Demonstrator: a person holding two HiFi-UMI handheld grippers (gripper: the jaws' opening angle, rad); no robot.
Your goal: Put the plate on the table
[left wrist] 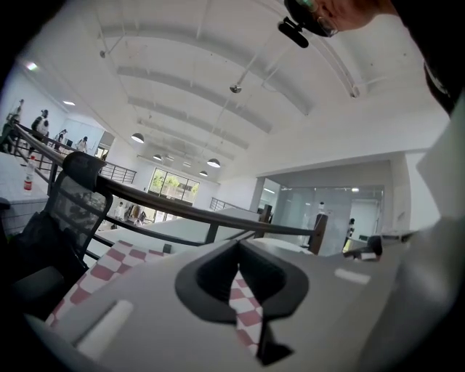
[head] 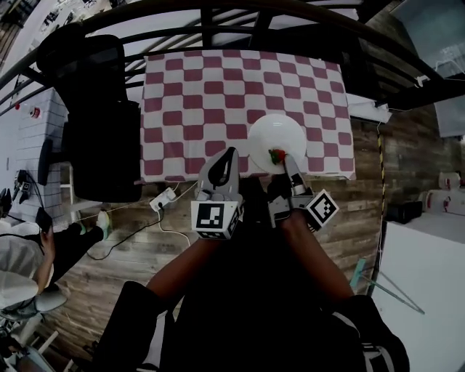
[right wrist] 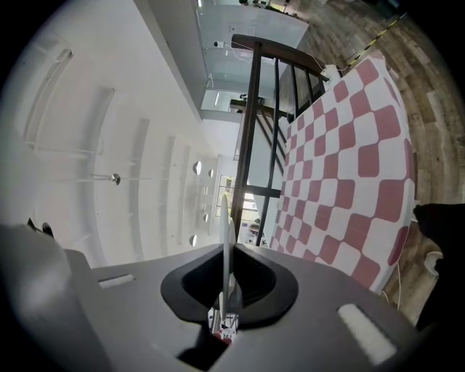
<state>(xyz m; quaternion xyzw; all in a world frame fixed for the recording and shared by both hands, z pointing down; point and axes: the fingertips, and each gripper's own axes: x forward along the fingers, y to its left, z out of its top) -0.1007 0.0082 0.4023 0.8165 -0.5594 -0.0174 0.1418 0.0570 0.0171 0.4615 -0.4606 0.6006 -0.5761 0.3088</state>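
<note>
Done: the round white plate is over the near right part of the table, which is covered with a red-and-white checked cloth.
Plate grip: the right gripper is clenched on the plate's near rim. In the right gripper view the plate stands edge-on between the jaws of the right gripper.
Left gripper: jaws pressed together with nothing between them, just beside the plate and not touching it.
Left to do: I cannot tell whether the plate rests on the cloth yet. It probably still has to be lowered and let go.
Edges: the plate's near rim lies about at the table's near edge, so it should go further in.
Open room: the cloth is bare ahead and to the left. A black mesh office chair stands at the table's left and a dark curved rail beyond it.
</note>
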